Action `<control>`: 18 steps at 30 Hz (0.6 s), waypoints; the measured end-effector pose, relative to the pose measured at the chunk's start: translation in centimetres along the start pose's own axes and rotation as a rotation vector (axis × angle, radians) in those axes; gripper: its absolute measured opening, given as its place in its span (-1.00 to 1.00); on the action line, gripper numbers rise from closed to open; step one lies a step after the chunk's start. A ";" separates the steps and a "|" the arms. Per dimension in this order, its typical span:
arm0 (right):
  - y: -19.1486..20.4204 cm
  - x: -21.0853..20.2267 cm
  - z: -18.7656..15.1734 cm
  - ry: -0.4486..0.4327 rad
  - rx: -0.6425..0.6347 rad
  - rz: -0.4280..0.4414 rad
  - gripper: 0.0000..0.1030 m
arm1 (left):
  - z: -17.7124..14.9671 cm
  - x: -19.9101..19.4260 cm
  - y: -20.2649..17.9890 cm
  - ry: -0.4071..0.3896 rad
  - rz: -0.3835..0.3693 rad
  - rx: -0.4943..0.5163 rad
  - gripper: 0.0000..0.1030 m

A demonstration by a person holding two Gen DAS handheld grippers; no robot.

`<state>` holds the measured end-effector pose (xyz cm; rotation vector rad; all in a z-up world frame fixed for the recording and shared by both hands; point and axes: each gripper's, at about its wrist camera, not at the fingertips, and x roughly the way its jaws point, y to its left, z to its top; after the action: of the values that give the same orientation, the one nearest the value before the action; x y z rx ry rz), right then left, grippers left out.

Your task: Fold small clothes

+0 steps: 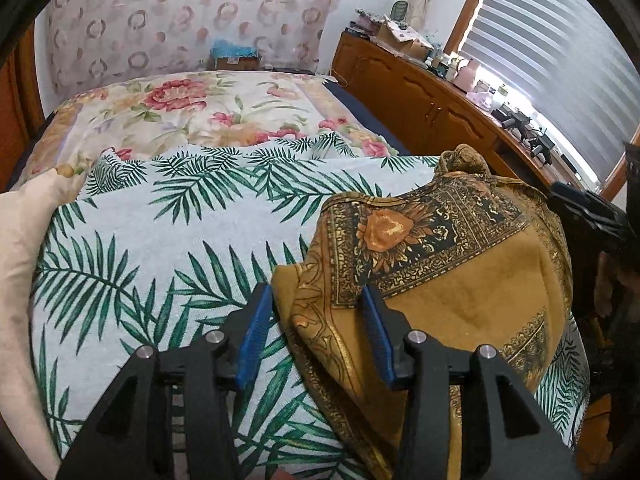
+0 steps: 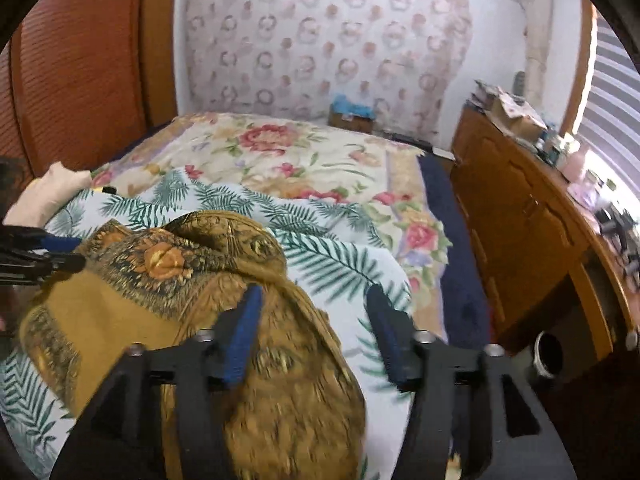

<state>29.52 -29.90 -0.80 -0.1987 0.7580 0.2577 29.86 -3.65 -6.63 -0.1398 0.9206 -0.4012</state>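
On the bed [image 1: 224,120], atop a palm-leaf sheet [image 1: 160,220], lies the crumpled mustard patterned cloth [image 1: 460,272]. Left gripper [image 1: 316,308] hovers at its near-left edge, jaws wide apart, cloth edge between them. Right gripper [image 2: 312,312] hangs over the cloth's right side, jaws apart too, gripping nothing.

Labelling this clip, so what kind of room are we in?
Most likely a bedroom at home: a bed with flowered covers, a wooden dresser crowded with small things, and a window blind.
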 end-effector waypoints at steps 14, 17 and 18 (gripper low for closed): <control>-1.8 3.8 -4.9 0.146 0.163 0.087 0.52 | -0.8 -0.2 0.0 -0.031 0.009 0.038 -0.10; -2.0 4.3 -5.0 0.145 0.207 0.118 0.53 | -0.7 -0.3 0.3 -0.023 -0.009 0.022 -0.10; -1.9 4.3 -4.9 0.146 0.203 0.122 0.53 | -0.7 -0.3 0.2 -0.020 -0.015 0.020 -0.10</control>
<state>29.96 -32.38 -7.12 0.0218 0.9374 0.2820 29.18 -3.27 -6.87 -0.1317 0.8957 -0.4220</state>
